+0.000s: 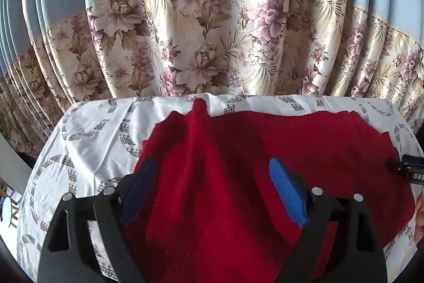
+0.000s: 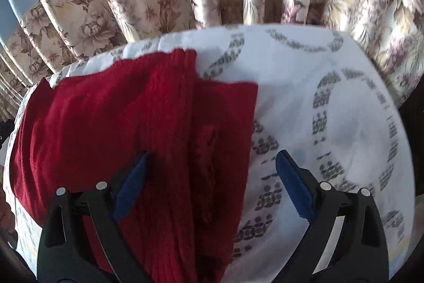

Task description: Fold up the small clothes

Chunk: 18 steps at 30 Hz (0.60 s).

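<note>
- The left hand-held gripper (image 1: 216, 190) hovers with its blue pads spread wide, released, gripping nothing.
- A red knit (image 1: 265, 163) lies spread under and ahead of it, filling the gap between its fingers and running off to its right.
- The knit rests on a white patterned cloth (image 1: 87, 129) covering the tabletop; the cloth shows to the gripper's left and beyond the knit.
- The right hand-held gripper (image 2: 212, 177) is also released, jaws wide apart.
- Its left finger (image 2: 132, 182) sits over the knit (image 2: 119, 118); its right finger (image 2: 294, 187) is over bare cloth (image 2: 331, 123).
- The knit's right edge runs between those fingers, a ribbed fold ahead.
- A floral curtain (image 1: 185, 44) hangs beyond the tabletop.
</note>
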### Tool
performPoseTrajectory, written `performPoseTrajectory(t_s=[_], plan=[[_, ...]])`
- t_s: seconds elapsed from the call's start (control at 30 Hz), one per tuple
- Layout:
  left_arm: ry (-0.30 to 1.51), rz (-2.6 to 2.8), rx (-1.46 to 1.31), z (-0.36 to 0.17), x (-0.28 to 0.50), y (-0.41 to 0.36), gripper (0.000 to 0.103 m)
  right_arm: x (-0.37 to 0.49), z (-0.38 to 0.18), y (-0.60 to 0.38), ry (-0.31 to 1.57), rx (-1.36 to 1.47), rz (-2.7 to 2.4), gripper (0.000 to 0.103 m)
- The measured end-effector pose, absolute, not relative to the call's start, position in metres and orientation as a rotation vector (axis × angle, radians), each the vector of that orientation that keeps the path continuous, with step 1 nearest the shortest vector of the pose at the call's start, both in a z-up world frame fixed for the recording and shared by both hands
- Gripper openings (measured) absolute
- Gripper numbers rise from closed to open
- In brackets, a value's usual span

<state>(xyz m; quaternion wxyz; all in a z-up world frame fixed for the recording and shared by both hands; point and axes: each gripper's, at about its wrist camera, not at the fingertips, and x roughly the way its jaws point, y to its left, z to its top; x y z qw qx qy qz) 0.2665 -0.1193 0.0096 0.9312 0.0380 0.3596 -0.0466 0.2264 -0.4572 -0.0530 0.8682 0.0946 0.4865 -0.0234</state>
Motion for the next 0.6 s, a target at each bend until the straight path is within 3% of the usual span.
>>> performPoseTrajectory(t_s=[0.1, 0.17, 0.2, 0.27, 0.37, 0.6], plan=[[0.745, -0.091, 0.07, 0.007, 0.268, -0.117, 0.087, 0.227, -0.06, -0.454, 1.028, 0.224, -0.018, 0.09], [0.75, -0.09, 0.064, 0.005, 0.269, -0.115, 0.087, 0.227, -0.061, -0.45, 1.028, 0.245, 0.02, 0.074], [0.751, -0.089, 0.062, 0.005, 0.269, -0.115, 0.087, 0.227, -0.06, -0.448, 1.027, 0.246, 0.031, 0.071], [0.755, -0.095, 0.055, 0.004, 0.269, -0.115, 0.087, 0.227, -0.056, -0.442, 1.021, 0.217, 0.049, 0.051], [0.754, -0.106, 0.058, 0.004, 0.268, -0.119, 0.087, 0.225, -0.05, -0.436, 1.015, 0.209, 0.083, 0.032], [0.746, -0.135, 0.082, 0.002, 0.26, -0.14, 0.087, 0.224, -0.039, -0.438, 0.979, 0.233, 0.072, 0.027]])
